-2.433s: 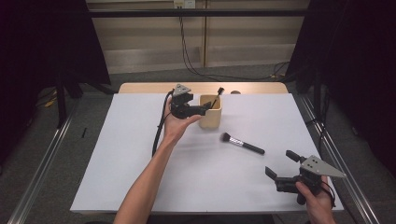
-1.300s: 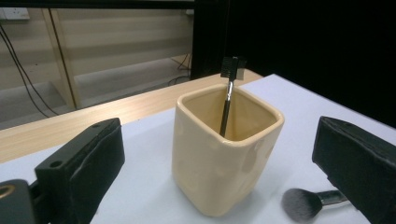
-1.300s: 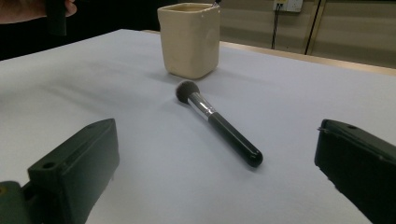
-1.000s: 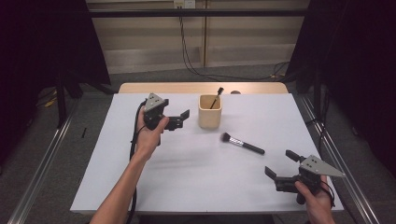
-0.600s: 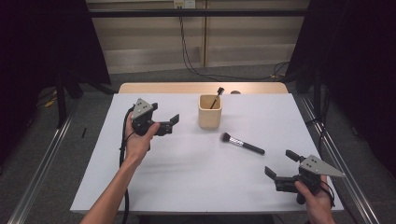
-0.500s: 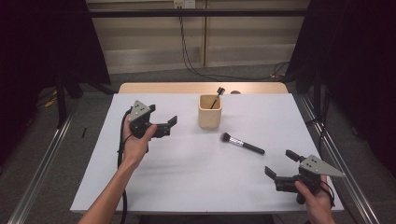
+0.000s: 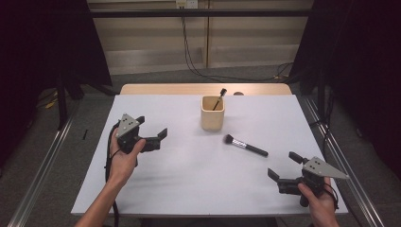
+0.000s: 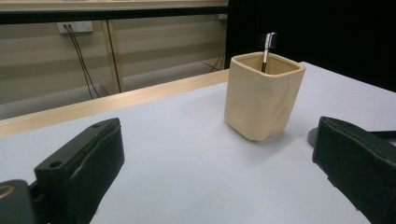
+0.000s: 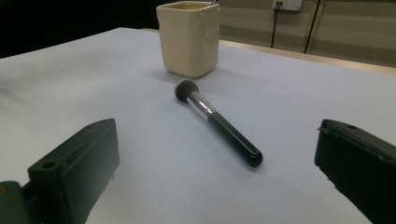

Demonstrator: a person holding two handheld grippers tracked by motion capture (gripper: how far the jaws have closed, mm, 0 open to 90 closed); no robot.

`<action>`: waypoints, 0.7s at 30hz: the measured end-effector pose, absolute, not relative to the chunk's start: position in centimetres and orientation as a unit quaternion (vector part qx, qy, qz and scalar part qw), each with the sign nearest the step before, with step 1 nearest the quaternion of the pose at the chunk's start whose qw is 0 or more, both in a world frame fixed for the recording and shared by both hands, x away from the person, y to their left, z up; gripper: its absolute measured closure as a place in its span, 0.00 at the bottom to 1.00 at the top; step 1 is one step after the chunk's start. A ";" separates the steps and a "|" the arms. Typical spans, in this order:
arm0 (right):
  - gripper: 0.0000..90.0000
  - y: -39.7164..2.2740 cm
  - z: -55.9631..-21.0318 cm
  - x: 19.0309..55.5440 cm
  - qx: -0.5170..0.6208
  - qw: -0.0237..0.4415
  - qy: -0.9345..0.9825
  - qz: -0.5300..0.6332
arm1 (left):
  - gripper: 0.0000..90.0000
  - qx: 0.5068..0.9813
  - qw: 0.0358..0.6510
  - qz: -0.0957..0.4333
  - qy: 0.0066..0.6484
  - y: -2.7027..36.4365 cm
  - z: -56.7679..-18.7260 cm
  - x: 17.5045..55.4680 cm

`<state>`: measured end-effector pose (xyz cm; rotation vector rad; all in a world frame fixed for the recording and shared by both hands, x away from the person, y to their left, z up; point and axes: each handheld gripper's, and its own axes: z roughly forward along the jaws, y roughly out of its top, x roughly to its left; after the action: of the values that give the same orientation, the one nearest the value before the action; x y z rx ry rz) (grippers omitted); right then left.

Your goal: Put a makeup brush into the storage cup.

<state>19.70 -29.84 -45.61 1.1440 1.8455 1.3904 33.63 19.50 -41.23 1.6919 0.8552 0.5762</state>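
A cream square cup (image 7: 213,113) (image 8: 262,95) (image 9: 189,37) stands at the table's far middle with a thin black-handled brush (image 7: 219,99) (image 8: 266,50) leaning inside it. A black makeup brush (image 7: 245,145) (image 9: 216,121) lies flat on the white table, right of the cup. My left gripper (image 7: 158,140) (image 8: 219,175) is open and empty at the table's left, its jaws pointing toward the cup. Near the front right corner, my right gripper (image 7: 285,166) (image 9: 217,175) is open and empty, its jaws aimed at the lying brush.
The white table cover (image 7: 189,175) ends at a wooden strip (image 7: 156,89) along the far edge. Cables (image 7: 189,52) hang down the wall behind. A metal rail (image 7: 45,161) runs along the floor on the left.
My left gripper has drawn back from the cup, moving left and toward the person, open and empty. The right gripper and both brushes have stayed put.
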 end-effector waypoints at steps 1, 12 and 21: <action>0.00 -29.8 -45.6 19.7 0.424 0.278 0.690 0.517 | 0.03 0.715 0.547 0.244 0.361 19.7 -41.3 33.4; 0.00 -29.8 -45.6 19.8 0.423 0.278 0.691 0.516 | 0.04 0.705 0.549 0.261 0.365 22.0 -41.7 30.1; 0.00 -29.7 -45.6 19.9 0.426 0.277 0.689 0.517 | 0.04 0.708 0.539 0.261 0.374 23.6 -42.1 28.2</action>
<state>19.85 -29.74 -45.62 1.1426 1.8500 1.3877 28.21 23.61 -42.12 1.6840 0.8884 0.6211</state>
